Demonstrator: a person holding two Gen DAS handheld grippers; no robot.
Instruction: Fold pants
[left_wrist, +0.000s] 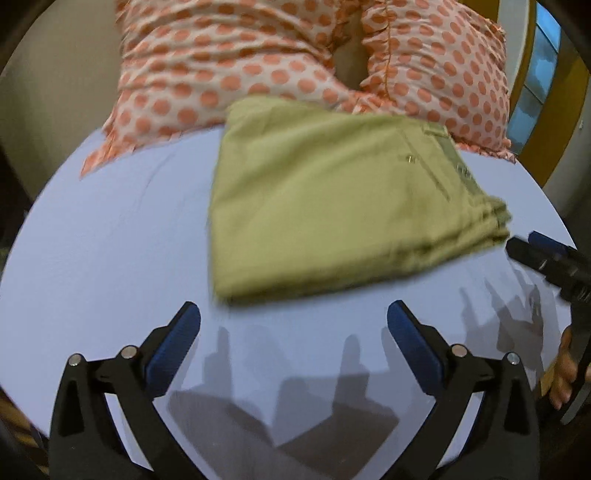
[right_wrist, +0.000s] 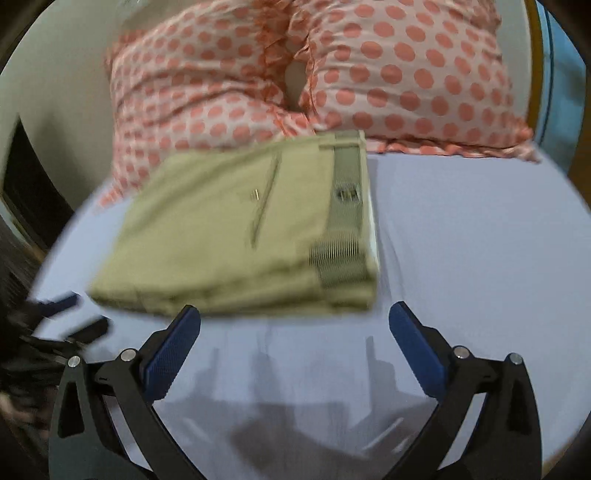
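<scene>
Pants: the olive-green pants (left_wrist: 332, 199) lie folded into a compact, several-layer rectangle on the bed sheet (left_wrist: 110, 240); the far edge touches the pillows; waistband (right_wrist: 345, 210) faces the right side, with a welt pocket and a small metal button visible on the top layer; the stacked fold edges face the cameras.

Bed sheet: pale lavender-blue, smooth with faint creases; it carries the pants and, nearer the cameras, the shadows of both tools.

Pillows: two pillows (left_wrist: 229, 62) in white fabric with salmon-pink dots stand side by side behind the pants; a ruffled trim runs along their meeting edges.

Left gripper: the left gripper (left_wrist: 293, 314) hovers over bare sheet just short of the near edge of the pants; its blue-padded fingers (left_wrist: 177, 343) are spread wide apart and hold nothing; no contact with the fabric.

Right gripper: the right gripper (right_wrist: 294, 314) sits just in front of the near edge of the pants, below the waistband corner; its fingers (right_wrist: 413, 343) are likewise spread wide, nothing between them; whether the left fingertip touches the fabric cannot be told, as the frame is blurred; in the left wrist view it appears at the right margin, just beside the waistband corner.

Image quality: both views show motion blur.
</scene>
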